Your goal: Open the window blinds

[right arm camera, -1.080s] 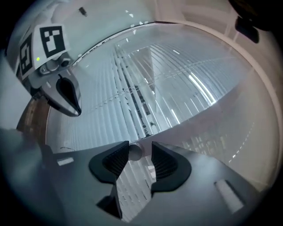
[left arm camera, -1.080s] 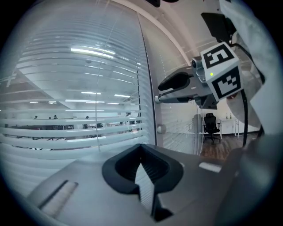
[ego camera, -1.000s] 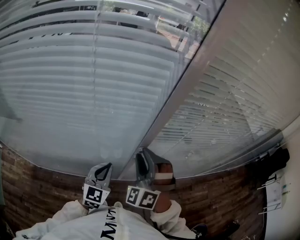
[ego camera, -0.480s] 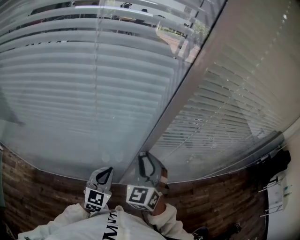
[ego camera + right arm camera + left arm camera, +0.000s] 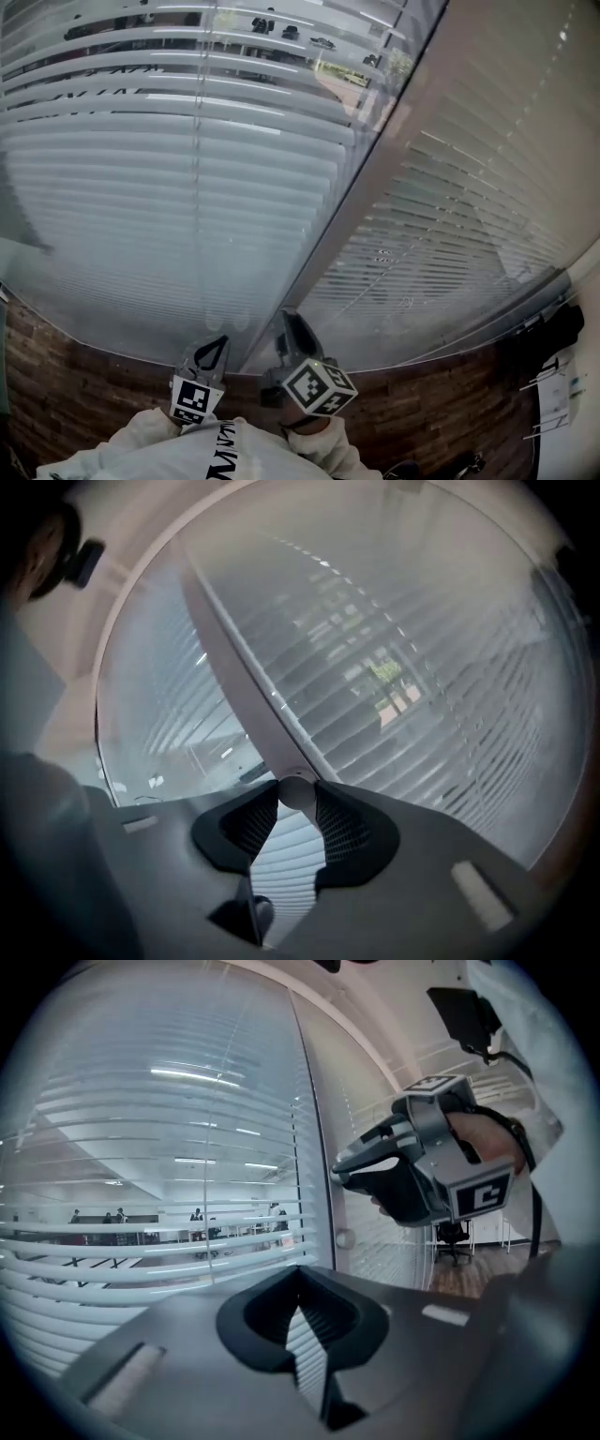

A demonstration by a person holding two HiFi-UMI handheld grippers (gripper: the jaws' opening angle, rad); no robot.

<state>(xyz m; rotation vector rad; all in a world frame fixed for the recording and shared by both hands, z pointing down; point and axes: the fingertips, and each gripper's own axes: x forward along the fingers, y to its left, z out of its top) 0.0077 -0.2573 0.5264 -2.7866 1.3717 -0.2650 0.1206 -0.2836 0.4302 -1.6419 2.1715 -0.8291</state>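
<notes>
Left of the mullion [image 5: 375, 169], the left blind [image 5: 169, 187] shows daylight through its upper slats, and the left gripper [image 5: 221, 333] hangs just beside the post, jaws together on nothing. On the mullion sits a small round white knob [image 5: 295, 791], dead ahead of the right gripper [image 5: 284, 317], whose jaws have just been closing and pinch it from both sides; its axis lines up with the gripper, so a wrist roll should turn it. Right of the mullion, the right blind [image 5: 469, 216] looks mostly closed.
</notes>
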